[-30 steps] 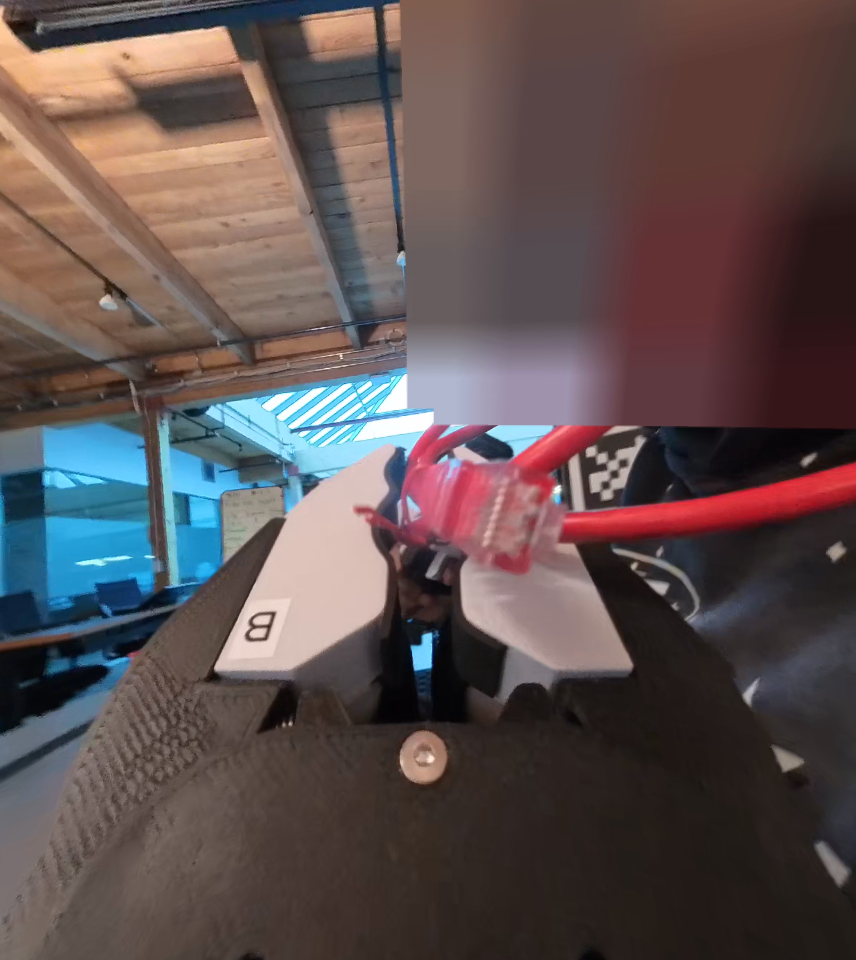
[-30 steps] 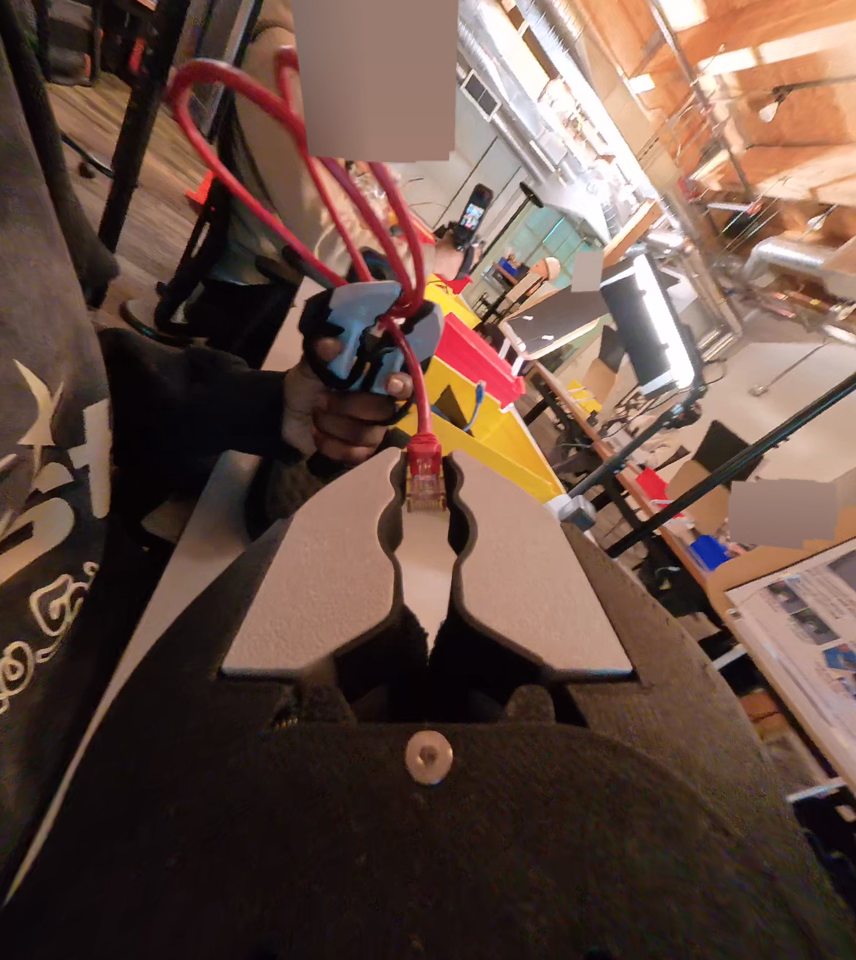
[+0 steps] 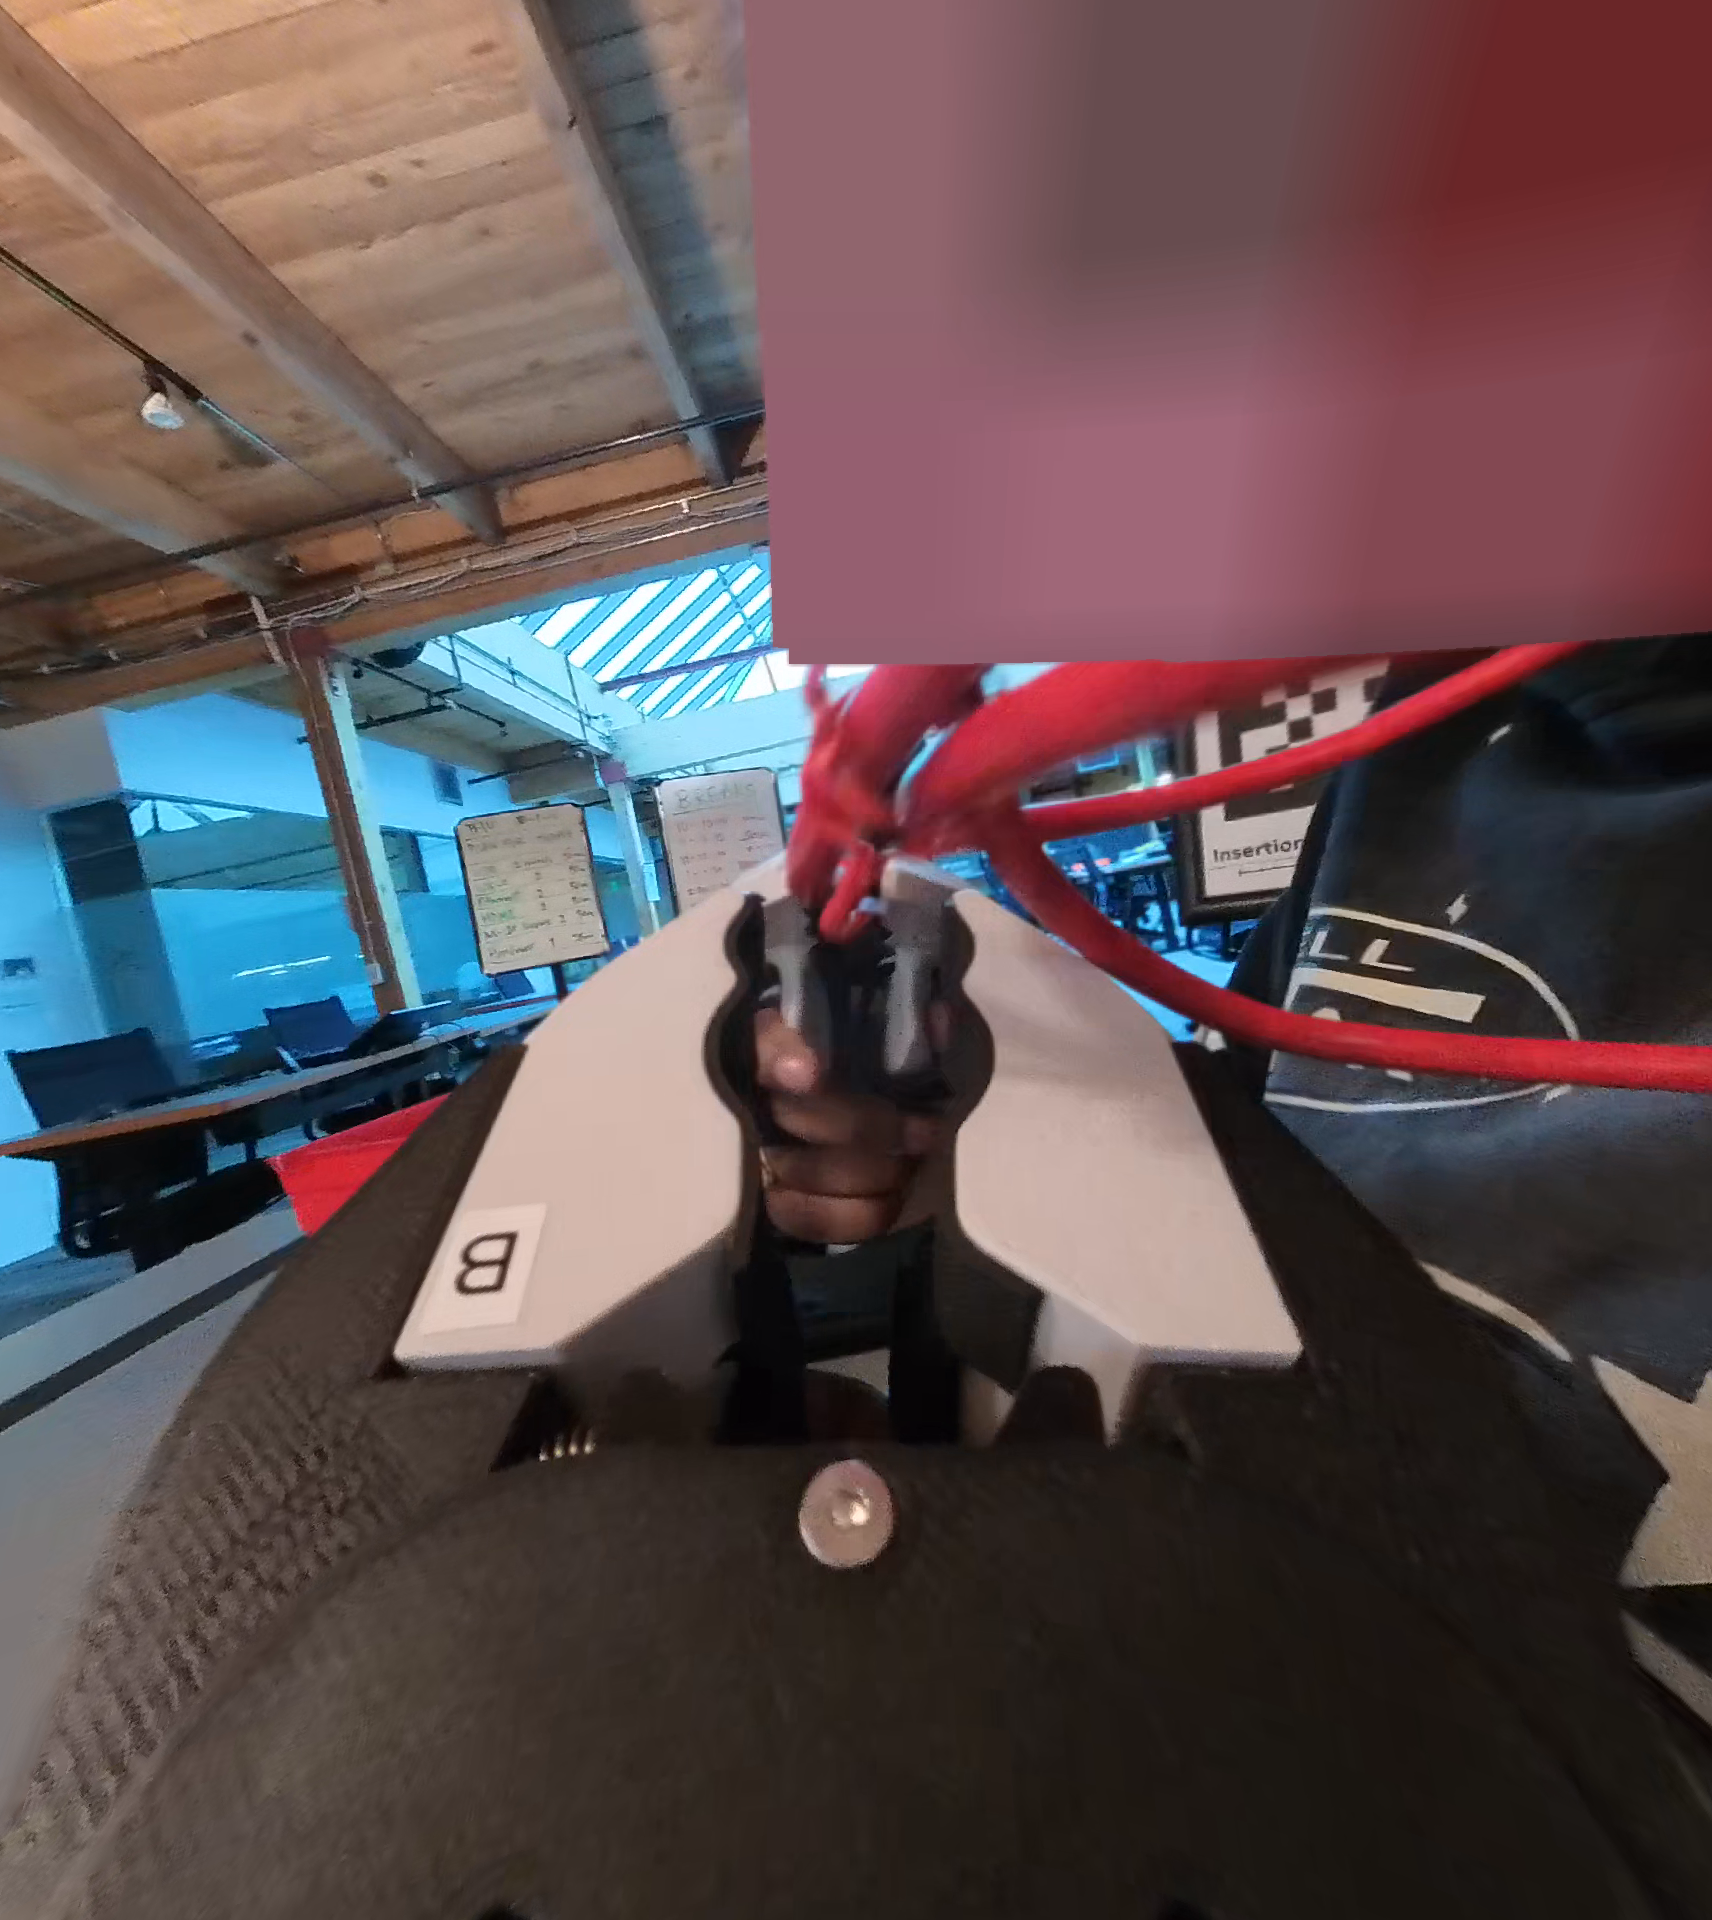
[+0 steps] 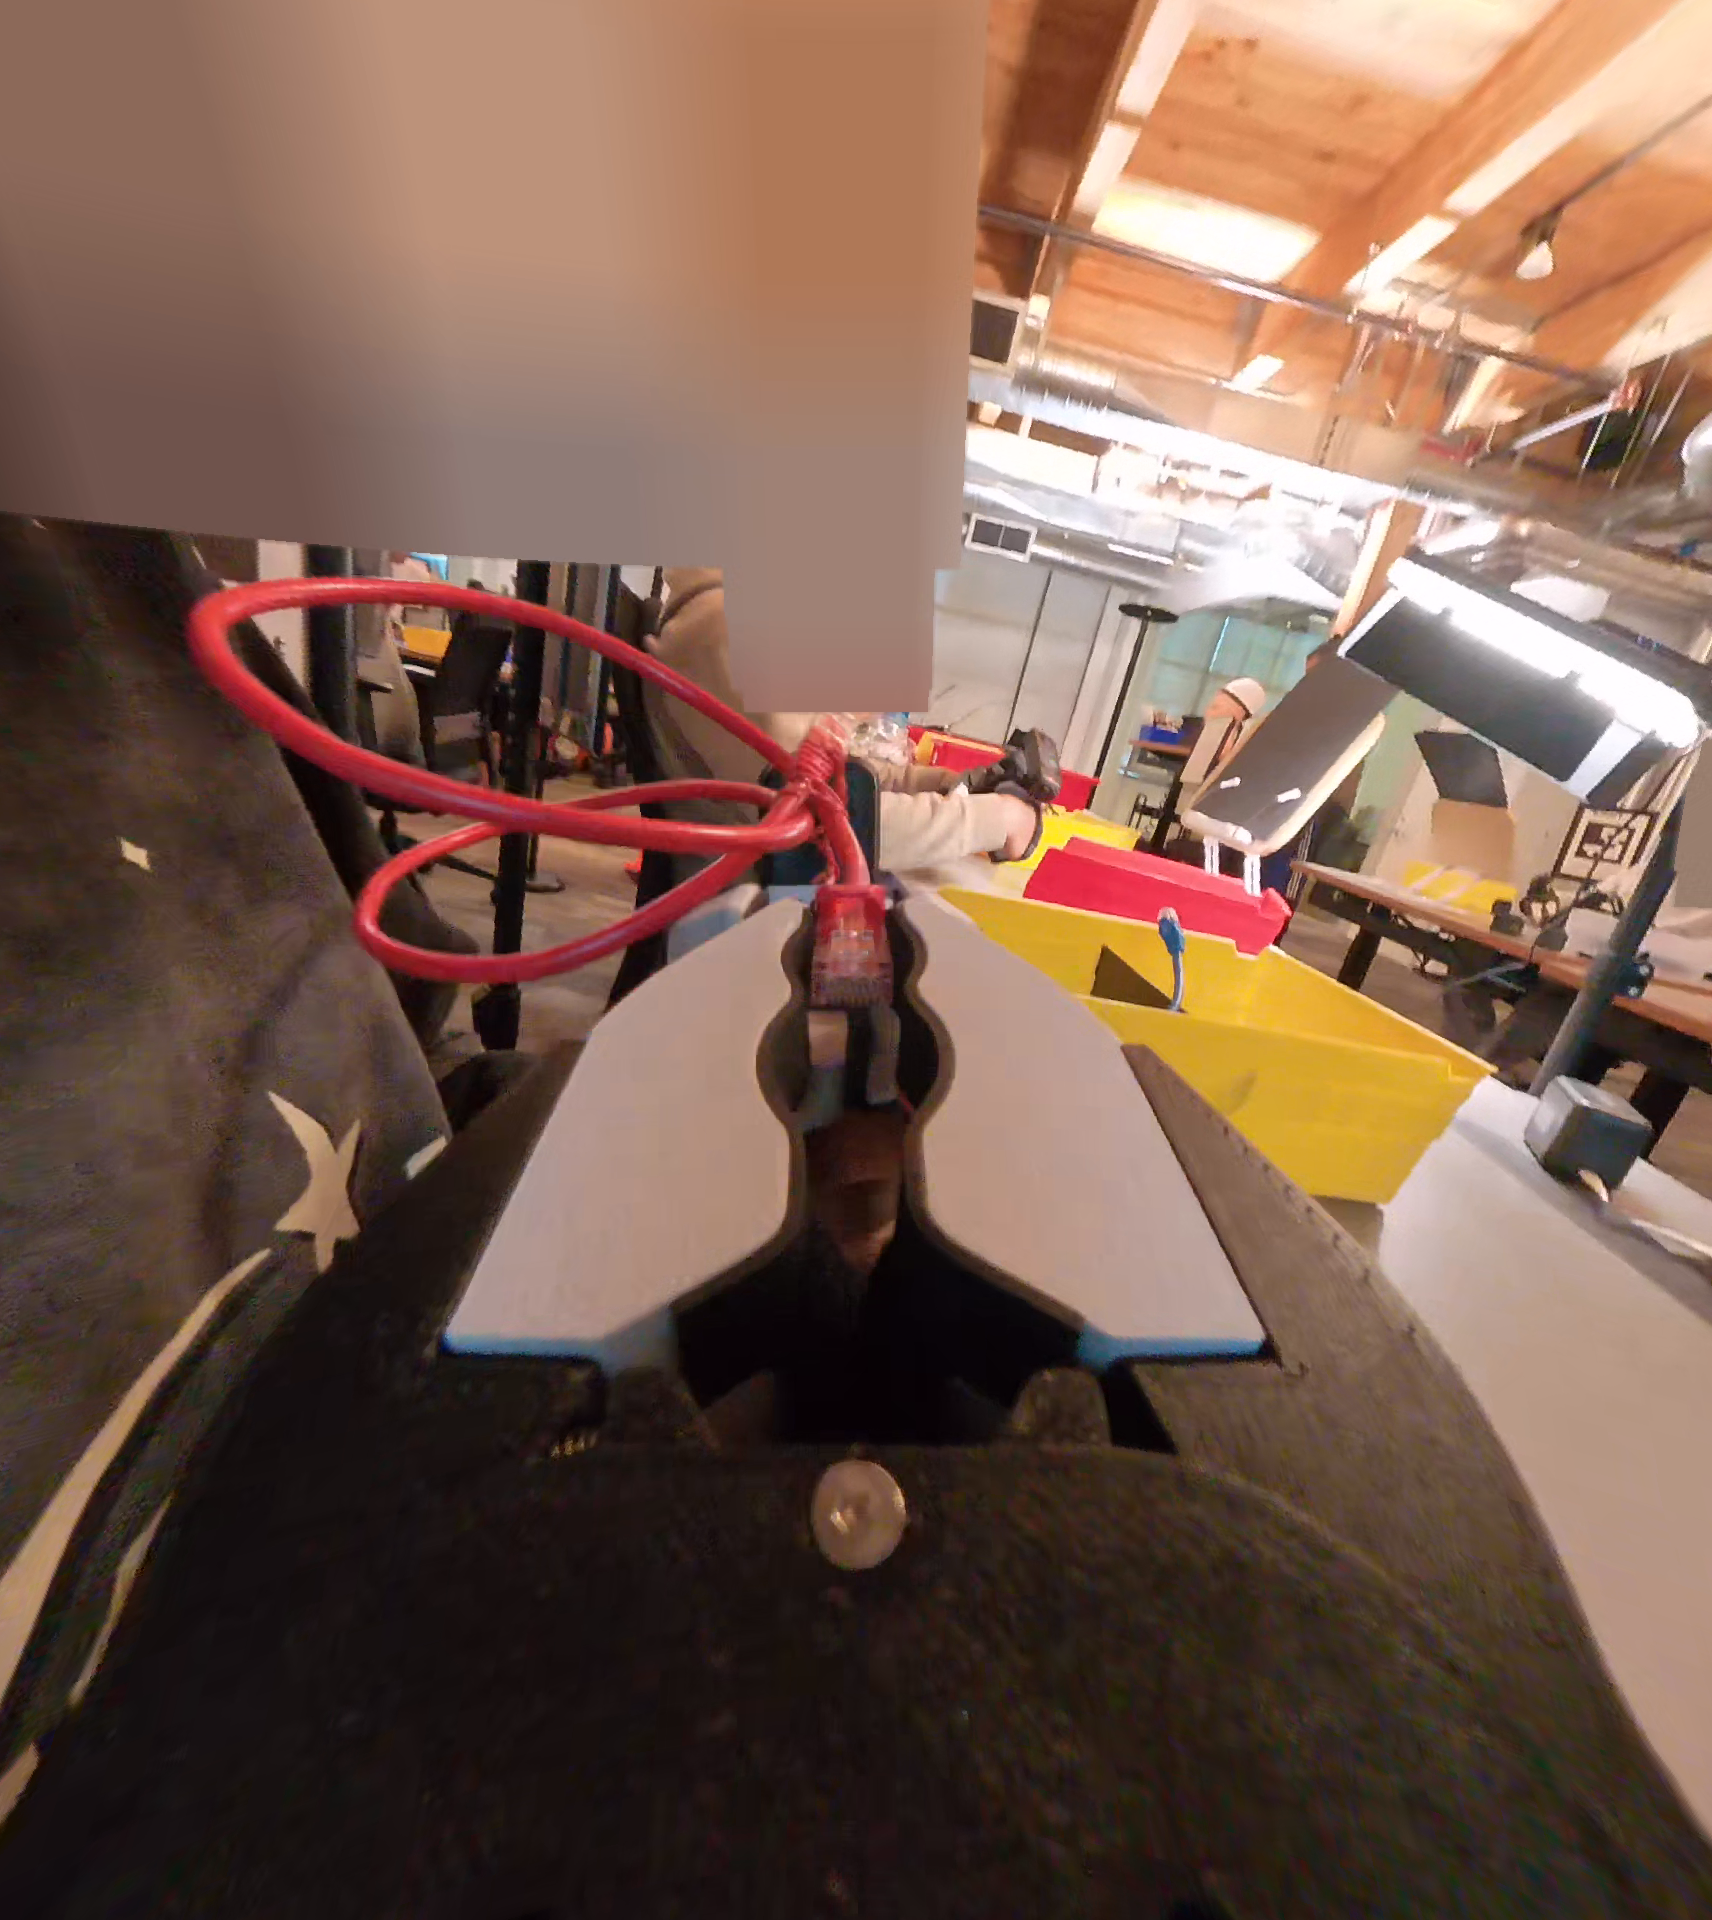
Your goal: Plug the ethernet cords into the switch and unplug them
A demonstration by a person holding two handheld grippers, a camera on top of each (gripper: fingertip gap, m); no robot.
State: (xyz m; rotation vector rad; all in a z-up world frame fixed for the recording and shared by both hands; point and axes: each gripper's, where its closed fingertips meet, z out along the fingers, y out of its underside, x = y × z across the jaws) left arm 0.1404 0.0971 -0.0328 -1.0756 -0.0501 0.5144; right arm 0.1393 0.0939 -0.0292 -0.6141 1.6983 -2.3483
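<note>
Wood beams overhead, with blue-lit office desks far back in the left wrist view and a busy workshop in the right wrist view. Up in the air, well above the grey tabletop (image 4: pixel 1610 1403), both tools facing each other.

Right hand-held gripper (image 4: pixel 847 914): pressed together on the red plug (image 4: pixel 847 951), pinching it right at the tips. Plug end pointing back toward the camera. Behind the plug, a tied bunch and wide loops of the red ethernet cord (image 4: pixel 478 971), hanging beside a dark sweatshirt (image 3: pixel 1558 1143) with white printed shapes and letters.

Left hand-held gripper (image 3: pixel 852 904): spread apart, with nothing seen squeezed between its tips. Through the gap, the other tool's grey fingers (image 3: pixel 909 987) and the hand (image 3: pixel 831 1143) holding it. Blurry red cord bunch just past the tips.

Writing to spot:
- white sticker (image 3: pixel 481 1265) with one black letter, upside down, on the left finger
- two whiteboards (image 3: pixel 532 885) with handwriting, too small to read well
- black-and-white square code sign (image 3: pixel 1247 790) with a printed word under it

On the tabletop, a yellow bin (image 4: pixel 1299 1039) with a blue cord (image 4: pixel 1172 956) poking up, and a red bin (image 4: pixel 1143 894) behind it.
</note>
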